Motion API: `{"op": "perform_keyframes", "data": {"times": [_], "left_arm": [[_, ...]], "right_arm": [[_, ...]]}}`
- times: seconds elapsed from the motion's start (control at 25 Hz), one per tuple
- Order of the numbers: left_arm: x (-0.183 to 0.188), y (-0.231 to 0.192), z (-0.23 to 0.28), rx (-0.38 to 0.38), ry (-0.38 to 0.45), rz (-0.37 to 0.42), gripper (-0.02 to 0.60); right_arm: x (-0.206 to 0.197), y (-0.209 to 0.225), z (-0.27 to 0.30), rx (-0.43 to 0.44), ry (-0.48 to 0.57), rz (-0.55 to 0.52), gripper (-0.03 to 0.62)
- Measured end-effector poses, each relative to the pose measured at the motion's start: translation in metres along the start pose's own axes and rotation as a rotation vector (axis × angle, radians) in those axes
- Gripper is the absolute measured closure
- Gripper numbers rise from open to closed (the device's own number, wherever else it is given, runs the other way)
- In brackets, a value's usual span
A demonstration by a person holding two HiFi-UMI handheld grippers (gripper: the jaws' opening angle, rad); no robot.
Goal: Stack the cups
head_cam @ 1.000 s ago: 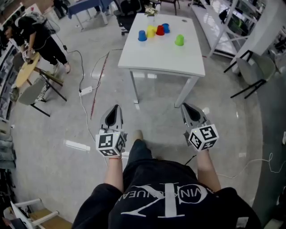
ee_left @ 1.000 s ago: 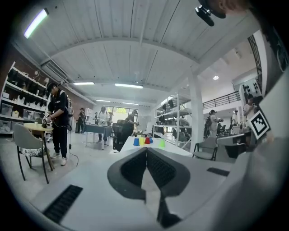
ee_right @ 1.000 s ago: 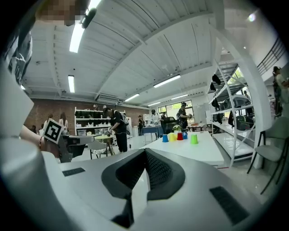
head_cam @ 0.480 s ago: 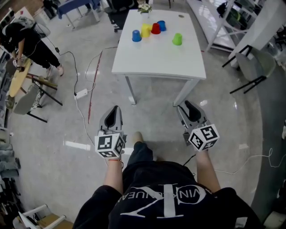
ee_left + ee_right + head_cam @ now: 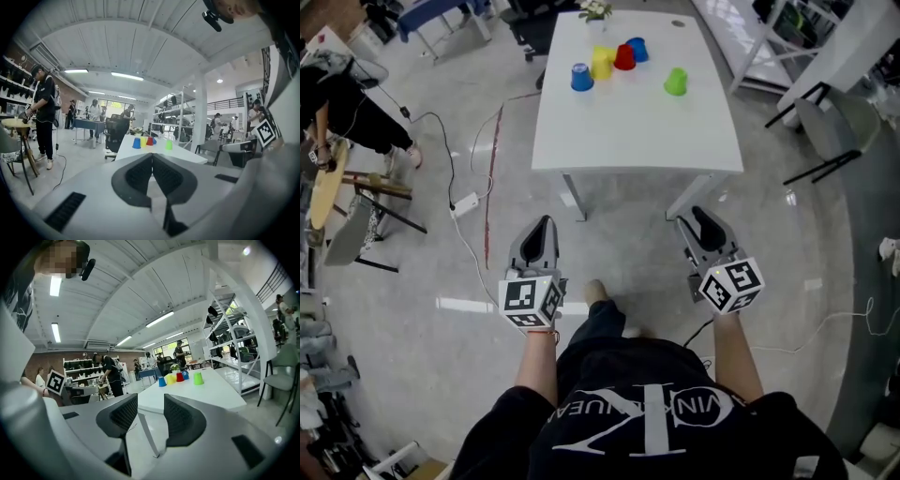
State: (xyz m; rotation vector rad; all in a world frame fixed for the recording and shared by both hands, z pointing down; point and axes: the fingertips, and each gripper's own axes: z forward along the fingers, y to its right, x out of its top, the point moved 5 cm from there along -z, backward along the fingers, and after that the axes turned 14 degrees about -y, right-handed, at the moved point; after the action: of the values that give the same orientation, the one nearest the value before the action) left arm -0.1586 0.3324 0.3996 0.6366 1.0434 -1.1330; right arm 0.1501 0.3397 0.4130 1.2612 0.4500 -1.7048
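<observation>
We stand on the pale floor (image 5: 787, 281) just short of the near edge of a white table (image 5: 637, 131), a claw in each hand, both pointing towards it and well apart from it.

The left claw (image 5: 542, 223) hangs to the left of the table's near left leg. Its own view shows the two dark ribbed pads pressed flat together, holding nothing.

The right claw (image 5: 699, 215) hangs near the table's near right leg. Its jaws have just been opening and now stand a moderate gap apart, with only the table and floor seen between them.

All five cups sit on the far half of the table, none of them stacked. A blue cup (image 5: 580, 77) is the leftmost. A yellow cup (image 5: 602, 63), a red cup (image 5: 624, 57) and a second blue cup (image 5: 637, 49) follow it in a tight line that slants towards the far right. A green cup (image 5: 676, 82) stands alone to their right, clear of the rest. A small plant (image 5: 594, 10) sits at the table's far edge, beyond the yellow cup.

On the floor to the left, a cable runs to a white power strip (image 5: 464, 202). At the far left a person in dark clothes (image 5: 342, 89) bends over a wooden surface. A grey chair (image 5: 839, 131) stands to the right of the table.
</observation>
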Motion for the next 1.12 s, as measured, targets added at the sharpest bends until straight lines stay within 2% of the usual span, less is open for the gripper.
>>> {"op": "perform_keyframes", "data": {"times": [0.52,0.8,1.12], "left_arm": [[0.041,-0.069,0.068,-0.098,0.001,0.056,0.577],[0.055,-0.086,0.092,-0.140,0.013,0.055,0.577],[0.069,-0.081,0.145,-0.165,0.007,0.014,0.577]], "right_arm": [[0.033,0.003,0.069,-0.091,0.036,0.043,0.410],[0.050,0.003,0.087,-0.111,0.046,0.041,0.404],[0.066,0.055,0.104,-0.138,0.053,0.067,0.401]]}}
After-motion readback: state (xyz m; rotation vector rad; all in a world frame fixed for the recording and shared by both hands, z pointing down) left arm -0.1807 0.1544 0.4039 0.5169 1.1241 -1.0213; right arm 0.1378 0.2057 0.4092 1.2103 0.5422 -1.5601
